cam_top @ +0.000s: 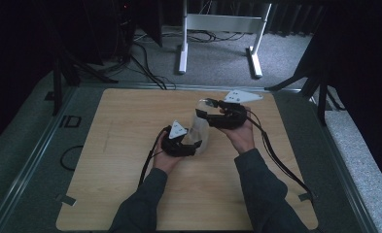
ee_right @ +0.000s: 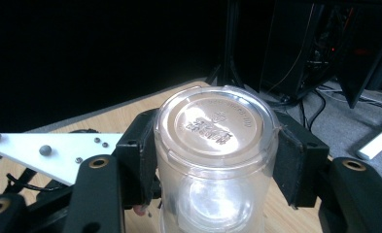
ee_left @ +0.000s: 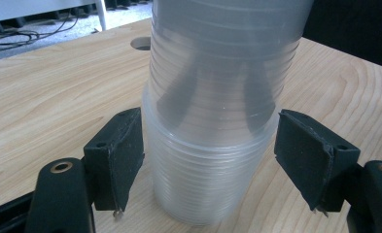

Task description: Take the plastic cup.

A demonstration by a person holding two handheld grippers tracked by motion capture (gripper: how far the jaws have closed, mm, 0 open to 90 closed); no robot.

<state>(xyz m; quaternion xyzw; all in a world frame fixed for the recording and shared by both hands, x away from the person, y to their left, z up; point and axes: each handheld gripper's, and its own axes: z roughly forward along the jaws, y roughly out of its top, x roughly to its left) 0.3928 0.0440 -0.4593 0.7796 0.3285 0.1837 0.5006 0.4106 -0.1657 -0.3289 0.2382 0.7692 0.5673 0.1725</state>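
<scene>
Cups (ee_left: 213,160) stand stacked upside down on the table (cam_top: 130,194); left hand-held gripper (cam_top: 188,145) brackets the base loosely, right hand-held gripper (ee_right: 217,145) clamps the top cup (ee_right: 217,131), seemingly to pull it free.

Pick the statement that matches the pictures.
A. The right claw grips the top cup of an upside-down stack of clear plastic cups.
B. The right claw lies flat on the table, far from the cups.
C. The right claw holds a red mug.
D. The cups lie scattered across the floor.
A: in the right gripper view the right claw has its pads pressed on both sides of the top cup, whose embossed base faces up.
</scene>
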